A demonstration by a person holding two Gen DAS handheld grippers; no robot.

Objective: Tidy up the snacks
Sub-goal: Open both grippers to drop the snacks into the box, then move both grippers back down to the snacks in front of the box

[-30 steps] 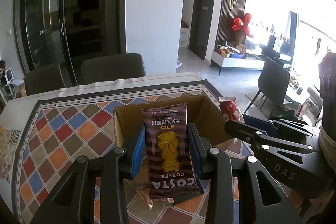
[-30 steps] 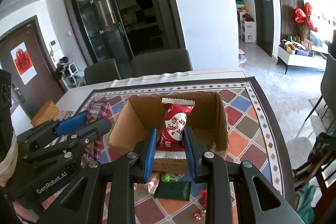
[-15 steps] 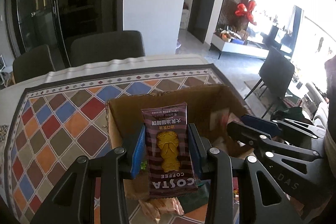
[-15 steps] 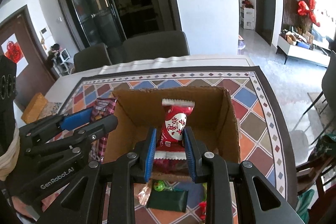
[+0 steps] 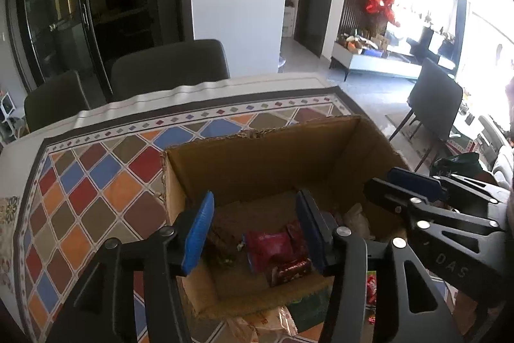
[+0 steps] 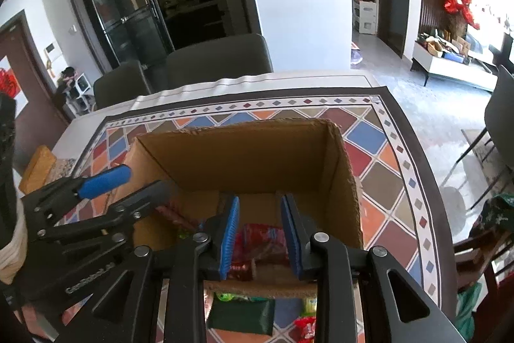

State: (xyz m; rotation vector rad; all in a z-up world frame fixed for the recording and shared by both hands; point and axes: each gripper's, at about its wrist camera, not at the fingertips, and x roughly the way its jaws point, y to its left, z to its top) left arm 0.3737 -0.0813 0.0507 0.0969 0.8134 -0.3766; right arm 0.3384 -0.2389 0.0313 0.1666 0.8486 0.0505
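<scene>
Cardboard box (image 5: 257, 163) sits on tabletop (image 5: 199, 92), top open, on a multicolour diamond-pattern cloth (image 5: 96, 182). Inside, on box floor: red snack packet (image 5: 271, 248) near front wall, a smaller dark red wrapper (image 5: 290, 270) touching its front edge, a brown packet (image 5: 221, 233) to the left, partly hidden behind a pad, and a pale crinkled wrapper (image 5: 356, 216) to the right. Labels not legible.

Left hand-held gripper (image 5: 255, 233): blue pads spread wide, nothing between them; it hangs over the front part of the box opening. Seen from right wrist cam it enters from the left, over the box's left wall.

Right hand-held gripper (image 6: 259, 233): pads apart, gap clear, nothing pinched; positioned over front of box w/ red packet (image 6: 261, 241) visible below between the pads. From left wrist cam it shows at far right, by the box's right wall (image 5: 369, 156).

Outside box, on the cloth just in front of its front wall: dark green packet (image 6: 241, 314), small bright green wrapper (image 6: 229, 297), red wrapper (image 6: 305, 327), a clear/orange packet (image 5: 260, 325). Contents of these cannot be told.

Beyond tabletop: two dark chairs (image 5: 167, 66) at far edge, glass doors (image 5: 64, 8) behind, a further chair (image 5: 437, 105) at right, red bow (image 6: 456, 2) on slatted wall.
</scene>
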